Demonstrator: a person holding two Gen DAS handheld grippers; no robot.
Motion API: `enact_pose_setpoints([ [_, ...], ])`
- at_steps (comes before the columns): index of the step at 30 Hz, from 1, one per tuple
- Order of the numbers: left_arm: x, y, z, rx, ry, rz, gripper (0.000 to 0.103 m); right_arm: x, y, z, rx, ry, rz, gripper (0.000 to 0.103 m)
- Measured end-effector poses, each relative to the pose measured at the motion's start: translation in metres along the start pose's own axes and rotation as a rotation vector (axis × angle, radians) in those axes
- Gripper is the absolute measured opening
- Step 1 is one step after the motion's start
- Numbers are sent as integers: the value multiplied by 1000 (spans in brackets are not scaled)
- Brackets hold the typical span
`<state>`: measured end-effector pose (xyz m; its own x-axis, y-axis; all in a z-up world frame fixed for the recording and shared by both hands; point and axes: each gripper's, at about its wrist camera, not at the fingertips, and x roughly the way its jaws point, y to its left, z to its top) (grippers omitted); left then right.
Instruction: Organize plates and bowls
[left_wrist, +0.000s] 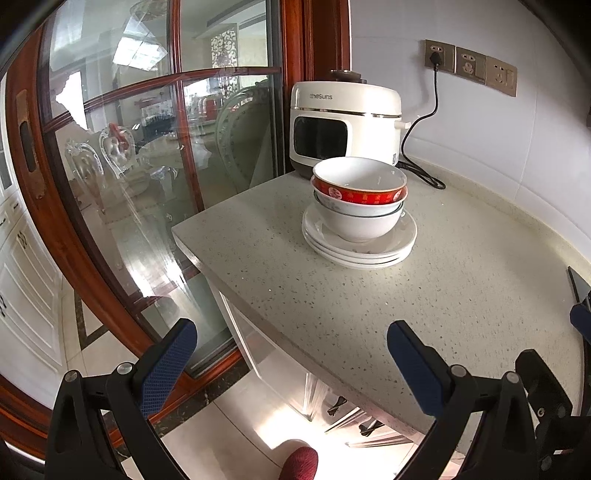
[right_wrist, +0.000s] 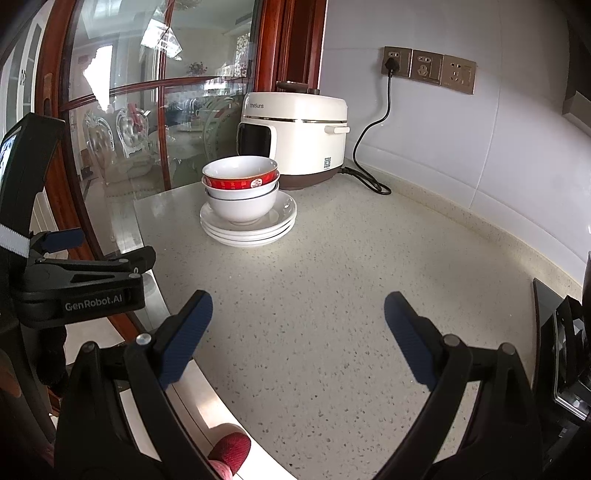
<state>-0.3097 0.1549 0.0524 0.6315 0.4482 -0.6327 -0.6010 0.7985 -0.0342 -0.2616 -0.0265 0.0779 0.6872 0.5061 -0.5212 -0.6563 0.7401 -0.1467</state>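
Bowls (left_wrist: 359, 199) nested, approx 3, sit on the stack of plates (left_wrist: 359, 246), on the counter (left_wrist: 461, 295) in front of the rice cooker (left_wrist: 345, 127). Left gripper (left_wrist: 291, 354) and right gripper (right_wrist: 298, 332) both spread wide, empty, well back from the stack. Looks like sorting's done; bowl count hard to confirm. Next: prob. nothing but pulling away.
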Motion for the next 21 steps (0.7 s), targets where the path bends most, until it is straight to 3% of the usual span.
enact_pose_setpoints([
  [21,-3,5,-1,5,-1,0,103,4,6,1,-11,12,12,95],
])
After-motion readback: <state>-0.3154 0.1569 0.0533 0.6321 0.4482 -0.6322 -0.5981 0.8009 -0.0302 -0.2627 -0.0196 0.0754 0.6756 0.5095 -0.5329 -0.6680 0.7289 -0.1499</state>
